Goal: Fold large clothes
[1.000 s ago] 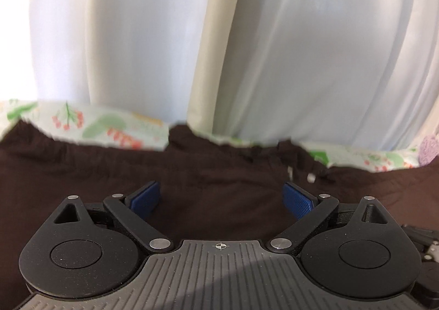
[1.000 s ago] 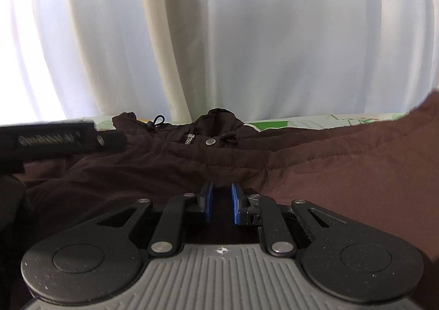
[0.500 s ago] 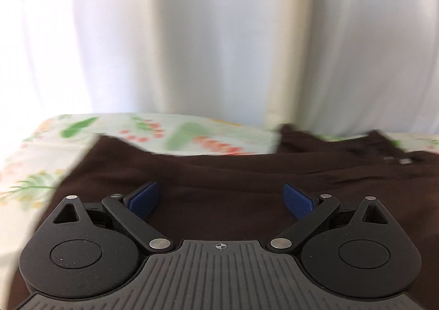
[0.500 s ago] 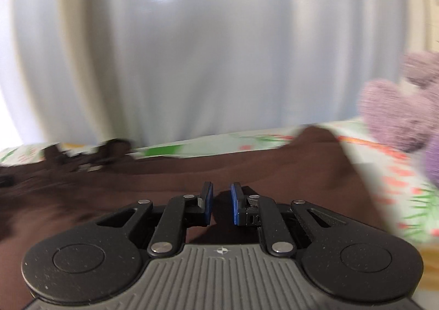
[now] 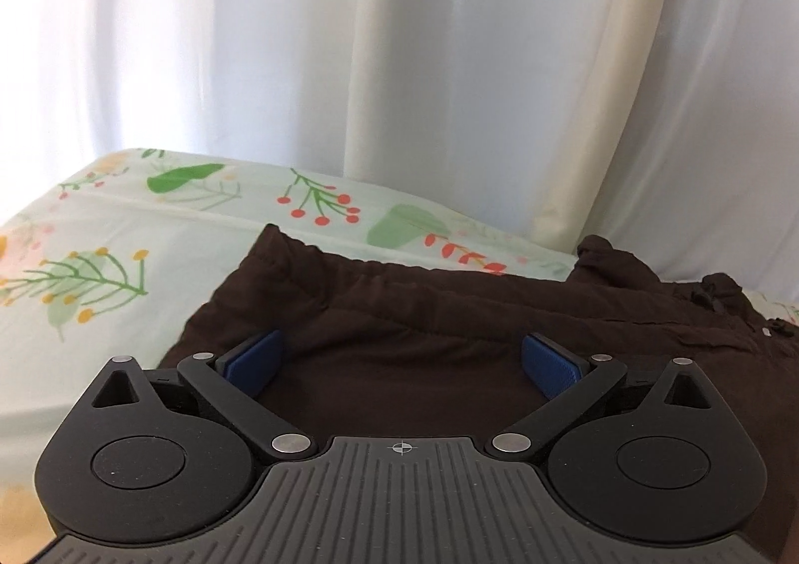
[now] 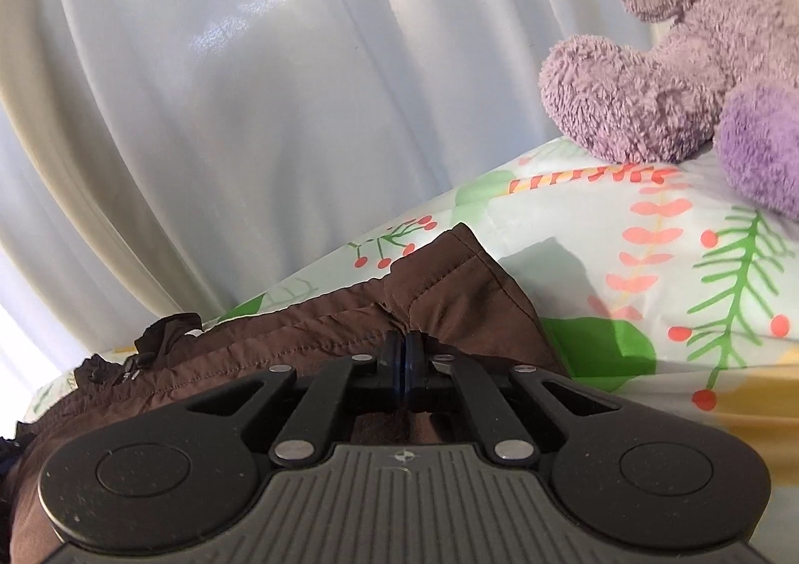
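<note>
Closest in, the left gripper (image 5: 399, 359) is released, its blue pads spread wide with dark cloth lying between and under them; nothing is pinched. The right gripper (image 6: 399, 357) is clenched on the brown jacket (image 5: 449, 314), its pads pressed together with a ridge of fabric bunched up just ahead of them, though how much cloth sits inside the bite is hard to make out from this low angle.

The jacket lies flat on the bed (image 5: 125, 239), its long axis running across both views from one gripper to the other. In the left view a bottom corner of the garment sits ahead and to the left of the open pads, toward the bed's near-left part, and the collar end with its drawcord bunches at the far right. In the right view another corner (image 6: 464, 239) rises just beyond the closed pads, pointing toward the bed's far edge.

The coming move probably turns on that left corner: the left gripper is the nearer one, and it would need to shift left and forward to close on the hem before any fold.

Bare floral sheet lies open left of the jacket. On the right the room is tighter: a purple plush toy (image 6: 699, 65) sits at the bed's far-right corner. White curtains (image 5: 399, 65) hang behind the far edge.
</note>
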The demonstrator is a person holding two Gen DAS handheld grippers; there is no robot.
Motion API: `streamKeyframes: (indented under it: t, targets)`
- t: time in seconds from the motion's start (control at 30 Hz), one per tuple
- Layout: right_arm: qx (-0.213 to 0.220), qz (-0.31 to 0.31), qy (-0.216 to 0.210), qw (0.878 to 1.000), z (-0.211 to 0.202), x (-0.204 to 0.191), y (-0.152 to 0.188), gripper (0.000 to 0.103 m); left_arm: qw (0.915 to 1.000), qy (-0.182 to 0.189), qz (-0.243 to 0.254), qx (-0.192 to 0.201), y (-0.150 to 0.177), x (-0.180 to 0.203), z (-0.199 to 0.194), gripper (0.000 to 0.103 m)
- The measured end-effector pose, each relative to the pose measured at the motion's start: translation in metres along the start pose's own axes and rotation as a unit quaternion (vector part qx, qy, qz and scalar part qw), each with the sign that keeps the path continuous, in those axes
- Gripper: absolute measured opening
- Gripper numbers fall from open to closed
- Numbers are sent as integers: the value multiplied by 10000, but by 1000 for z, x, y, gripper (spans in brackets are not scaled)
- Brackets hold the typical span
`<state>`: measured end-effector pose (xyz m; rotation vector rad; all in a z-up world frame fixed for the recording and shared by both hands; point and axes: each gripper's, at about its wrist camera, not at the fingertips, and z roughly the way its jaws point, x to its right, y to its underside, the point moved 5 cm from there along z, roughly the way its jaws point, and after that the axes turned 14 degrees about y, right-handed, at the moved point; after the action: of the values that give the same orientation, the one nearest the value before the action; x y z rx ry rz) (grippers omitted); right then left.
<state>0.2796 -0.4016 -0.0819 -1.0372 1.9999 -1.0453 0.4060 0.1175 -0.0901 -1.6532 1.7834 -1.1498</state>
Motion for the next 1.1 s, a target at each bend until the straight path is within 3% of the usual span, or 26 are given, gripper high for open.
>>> streamKeyframes:
  t: [0.2,0.37,0.4,0.5,0.63,0.73,0.83,0.9,0.97,1.1]
  targets:
    - [100,57,94,9999,-10,9,6,4,9991,-256,337,-20,4,-13,-32,103]
    - [216,-735,858,9934,-20,-17,7,5,9973,9,-723,145,9,-45,-37,103]
    - [289,-771,934,9922,-28,-22,8,13,9956,-33,-916,182,8,-51,-43,103]
    - [531,-486,304,9969,-70,-33,17,37,9900,76,-1406,23,13,-64,-68,103]
    - [298,-378,-480,9977,-119,-54,49,38,9843,291,-1739,106,41,-73,-125,103]
    - [-195,-430,-856,9952,-133,-77,75,38,9772,419,-2083,-16,67,-75,-156,103]
    - [-531,-475,-1303,9889,-139,-103,92,36,9677,695,-2408,-282,89,-75,-166,103]
    - [-581,-682,-1534,9841,-142,-120,99,22,9612,863,-2597,-361,98,-76,-168,103]
    - [-531,-753,-1733,9805,-146,-132,103,21,9502,1088,-2898,-360,102,-79,-169,94]
    - [-606,-699,-2214,9708,-152,-151,109,21,9353,1451,-3207,-366,100,-84,-164,92]
